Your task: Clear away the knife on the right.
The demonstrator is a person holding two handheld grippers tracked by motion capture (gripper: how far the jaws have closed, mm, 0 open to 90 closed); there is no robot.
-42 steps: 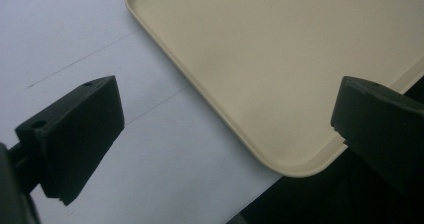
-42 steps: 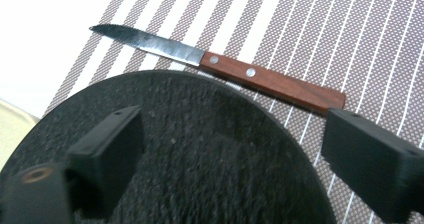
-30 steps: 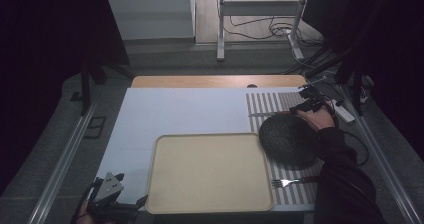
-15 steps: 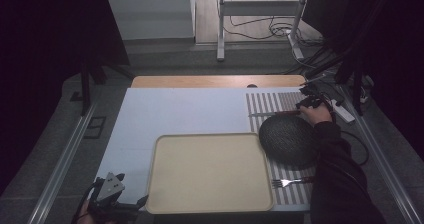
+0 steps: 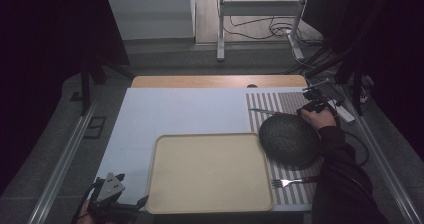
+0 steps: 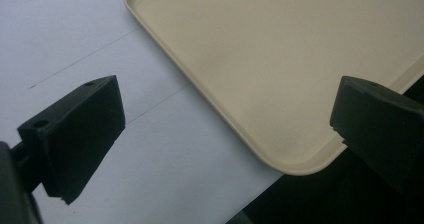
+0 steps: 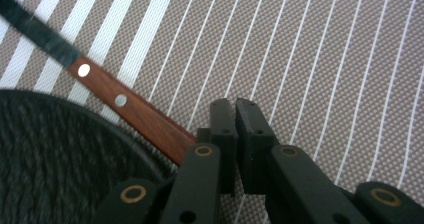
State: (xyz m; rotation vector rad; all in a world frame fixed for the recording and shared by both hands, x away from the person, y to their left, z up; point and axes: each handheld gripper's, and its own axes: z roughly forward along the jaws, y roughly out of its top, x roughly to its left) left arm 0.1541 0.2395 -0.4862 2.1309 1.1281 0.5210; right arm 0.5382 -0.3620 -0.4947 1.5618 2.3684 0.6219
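The step in hand looks like picking up the wooden-handled knife [image 7: 130, 109], and the grip has not been made. The knife lies flat at the far end of the striped placemat [image 7: 325, 59], along the far edge of the dark textured round plate [image 7: 50, 149] at the placemat's middle. The right gripper [image 7: 235, 104] hangs low over the placemat with its jaws together and nothing between them. The butt of the handle sits just beside the outer face of one jaw, under the linkage, not inside the gap. The next move probably calls for parting the jaws, shifting sideways until they straddle the handle, then lowering and closing across it. The plate rim is close enough to foul one jaw. Well left of the placemat, the left gripper [image 6: 230, 89] waits with jaws wide apart over the near corner of the empty cream tray [image 6: 275, 59].
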